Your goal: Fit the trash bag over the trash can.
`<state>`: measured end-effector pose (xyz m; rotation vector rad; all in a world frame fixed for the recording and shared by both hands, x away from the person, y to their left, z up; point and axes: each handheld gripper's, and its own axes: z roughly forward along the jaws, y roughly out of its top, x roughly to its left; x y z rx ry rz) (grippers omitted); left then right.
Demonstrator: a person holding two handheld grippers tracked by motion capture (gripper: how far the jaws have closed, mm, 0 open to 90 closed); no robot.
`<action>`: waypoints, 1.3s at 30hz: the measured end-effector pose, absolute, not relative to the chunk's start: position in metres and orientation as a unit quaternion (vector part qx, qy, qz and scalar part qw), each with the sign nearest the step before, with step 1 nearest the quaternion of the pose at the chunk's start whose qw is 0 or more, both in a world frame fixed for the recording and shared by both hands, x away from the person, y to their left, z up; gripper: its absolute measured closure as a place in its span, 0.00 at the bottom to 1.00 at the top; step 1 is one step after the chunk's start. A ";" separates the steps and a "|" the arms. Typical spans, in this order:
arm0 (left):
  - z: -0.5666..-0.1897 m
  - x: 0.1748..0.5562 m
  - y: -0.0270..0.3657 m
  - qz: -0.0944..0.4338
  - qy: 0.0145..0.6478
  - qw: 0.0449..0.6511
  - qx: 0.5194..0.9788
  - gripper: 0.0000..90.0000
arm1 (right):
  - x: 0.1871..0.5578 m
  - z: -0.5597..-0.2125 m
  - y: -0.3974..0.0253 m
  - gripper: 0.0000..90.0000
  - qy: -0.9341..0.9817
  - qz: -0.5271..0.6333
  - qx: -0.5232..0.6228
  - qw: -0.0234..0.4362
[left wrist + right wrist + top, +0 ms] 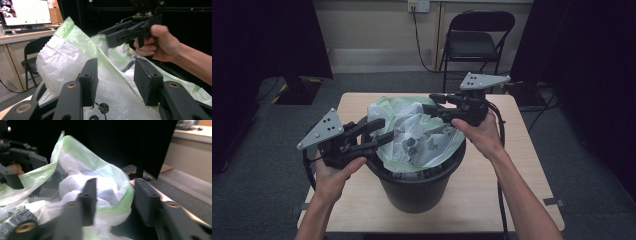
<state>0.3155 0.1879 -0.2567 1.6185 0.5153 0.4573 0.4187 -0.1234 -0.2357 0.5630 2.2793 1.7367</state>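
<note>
A: Round black plastic bin (419,185) at the middle of the pale wooden tabletop (522,165), lined with a thin white-and-green plastic bag (412,125) bunched up above the rim.

B: Left tool (379,134) at about 9 o'clock of the bin, jaws parted, nothing between them yet; film lying just beyond the tips in the left gripper view (116,75).

A: Right tool (432,105) at about 1 o'clock, over the far rim. Jaws wide apart in the right gripper view (113,195), a fold of green-edged film sitting in the gap but not pinched.

B: Likely trouble: closing on a single thin layer and tearing it. Also possible: pulling one side alone and tipping the light bin, or dragging the whole liner out of the rim.

A: Slipping too, since crumpled film gives little to bite on.

B: High view gives the layout: both tools on opposite sides, black folding chair (477,37) beyond the tabletop at 12 o'clock.

A: Left gripper view adds the person's right hand (160,43) around the other tool, and a lit monitor (27,12) on a desk. Right gripper view adds how deep the fold sits between the jaws, hard to judge from above.
</note>
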 end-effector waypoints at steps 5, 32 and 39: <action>-0.245 0.314 0.189 0.211 0.226 0.640 0.703 0.52 | 0.420 -0.237 -0.113 0.97 0.791 0.574 0.170 0.122; -0.263 0.320 0.190 0.205 0.240 0.610 0.727 0.51 | 0.410 -0.224 -0.129 0.54 0.767 0.602 0.185 0.125; -0.262 0.319 0.192 0.208 0.242 0.614 0.722 0.51 | 0.405 -0.238 -0.125 0.49 0.788 0.582 0.171 0.103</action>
